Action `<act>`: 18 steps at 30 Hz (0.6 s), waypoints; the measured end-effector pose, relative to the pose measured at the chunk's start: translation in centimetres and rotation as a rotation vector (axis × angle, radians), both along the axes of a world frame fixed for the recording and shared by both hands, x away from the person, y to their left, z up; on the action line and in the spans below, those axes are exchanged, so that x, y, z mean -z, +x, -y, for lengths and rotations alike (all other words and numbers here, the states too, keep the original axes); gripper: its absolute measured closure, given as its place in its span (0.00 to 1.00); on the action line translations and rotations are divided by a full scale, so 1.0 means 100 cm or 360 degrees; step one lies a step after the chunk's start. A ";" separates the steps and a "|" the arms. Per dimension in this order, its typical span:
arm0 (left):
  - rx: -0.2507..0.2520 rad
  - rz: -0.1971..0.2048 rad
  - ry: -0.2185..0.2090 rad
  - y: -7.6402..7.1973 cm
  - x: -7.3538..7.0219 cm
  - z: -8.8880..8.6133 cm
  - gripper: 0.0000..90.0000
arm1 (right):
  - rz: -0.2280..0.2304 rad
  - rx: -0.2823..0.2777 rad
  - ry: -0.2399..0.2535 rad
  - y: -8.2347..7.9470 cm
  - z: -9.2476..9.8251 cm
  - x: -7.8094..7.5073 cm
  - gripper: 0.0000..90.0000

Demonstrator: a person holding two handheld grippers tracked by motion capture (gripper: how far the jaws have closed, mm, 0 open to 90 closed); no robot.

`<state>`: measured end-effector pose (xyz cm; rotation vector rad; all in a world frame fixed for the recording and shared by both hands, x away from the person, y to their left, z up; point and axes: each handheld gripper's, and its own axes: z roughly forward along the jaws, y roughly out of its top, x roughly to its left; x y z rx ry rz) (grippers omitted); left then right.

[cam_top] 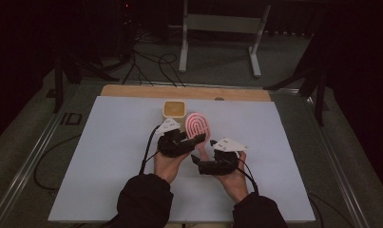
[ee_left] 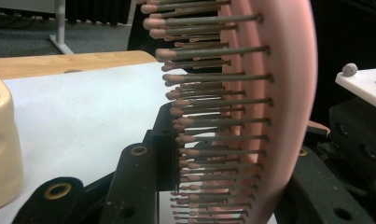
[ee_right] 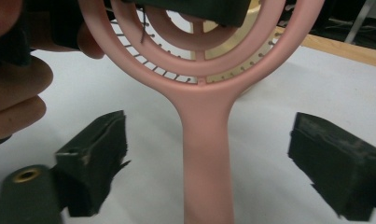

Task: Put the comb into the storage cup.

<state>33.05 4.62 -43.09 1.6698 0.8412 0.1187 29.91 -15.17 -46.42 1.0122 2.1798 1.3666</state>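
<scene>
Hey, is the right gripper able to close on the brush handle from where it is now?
Probably yes. The right gripper is open with the handle standing between its jaws, nothing in the gap.

Was a table (cam_top: 108, 190) covered by a pale blue-white sheet (cam_top: 113, 142), with a bare wooden strip (cam_top: 132, 90) left showing along the 12 o'clock edge. Stood on a grey carpeted floor (cam_top: 217, 61), with metal rails flanking the 3 and 9 o'clock sides. Carried one cream, square-ish container (cam_top: 174, 109), resting directly on the sheet toward 12 o'clock from the middle, close to the wooden strip. Appeared also at 9 o'clock in the left gripper view, cream wall against the pale sheet.
</scene>
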 end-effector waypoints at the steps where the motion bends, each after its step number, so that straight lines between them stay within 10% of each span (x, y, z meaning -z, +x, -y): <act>1: 0.0002 0.0004 0.0005 0.000 0.000 -0.001 0.72 | -0.0004 -0.0017 -0.0004 0.000 0.000 0.000 0.10; 18: -0.0056 0.0019 0.0019 0.002 -0.007 -0.020 0.72 | 0.0010 0.0026 -0.0002 0.002 0.029 -0.009 0.10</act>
